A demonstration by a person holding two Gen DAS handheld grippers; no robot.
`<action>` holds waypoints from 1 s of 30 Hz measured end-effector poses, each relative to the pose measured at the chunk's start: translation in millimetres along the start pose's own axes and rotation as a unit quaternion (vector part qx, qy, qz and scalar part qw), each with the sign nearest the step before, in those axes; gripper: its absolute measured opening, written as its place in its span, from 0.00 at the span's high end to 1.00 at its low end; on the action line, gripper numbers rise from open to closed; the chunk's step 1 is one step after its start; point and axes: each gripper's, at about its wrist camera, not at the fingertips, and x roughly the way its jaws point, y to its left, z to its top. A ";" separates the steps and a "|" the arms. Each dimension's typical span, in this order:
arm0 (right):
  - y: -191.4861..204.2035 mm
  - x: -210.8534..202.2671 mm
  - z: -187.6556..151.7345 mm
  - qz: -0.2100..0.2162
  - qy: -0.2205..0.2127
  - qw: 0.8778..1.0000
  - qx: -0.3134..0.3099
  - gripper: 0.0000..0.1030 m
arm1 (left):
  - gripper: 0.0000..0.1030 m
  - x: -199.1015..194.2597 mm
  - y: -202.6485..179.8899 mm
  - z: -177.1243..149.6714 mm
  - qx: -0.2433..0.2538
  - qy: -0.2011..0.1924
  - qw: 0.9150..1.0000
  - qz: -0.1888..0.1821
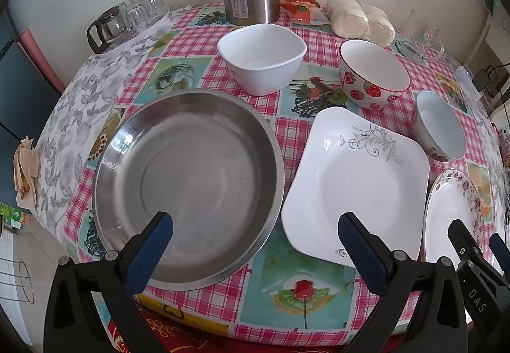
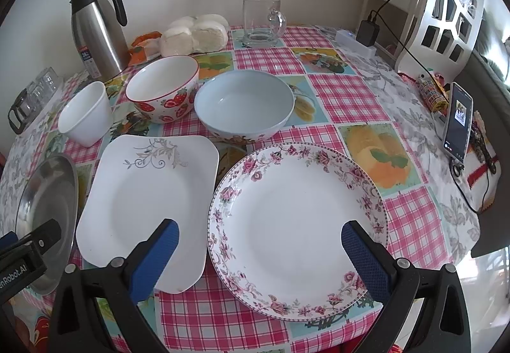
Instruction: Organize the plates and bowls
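Floral plate [image 2: 298, 228] fills only the right view.

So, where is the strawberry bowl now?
The strawberry bowl stands in the back row, between the white square bowl on its left and the pale blue bowl on its right.

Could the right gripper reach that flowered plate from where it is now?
Probably yes: the right gripper hangs open just over the flowered plate, which lies bare, with nothing between its fingers and the near rim.

Soft daylight, sharp focus, fisheye-warped edges
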 end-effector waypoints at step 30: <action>1.6 1.4 -1.1 0.000 0.004 1.000 -0.005 0.00 | 0.00 -0.2 2.1 0.8 0.005 0.003 1.000 0.003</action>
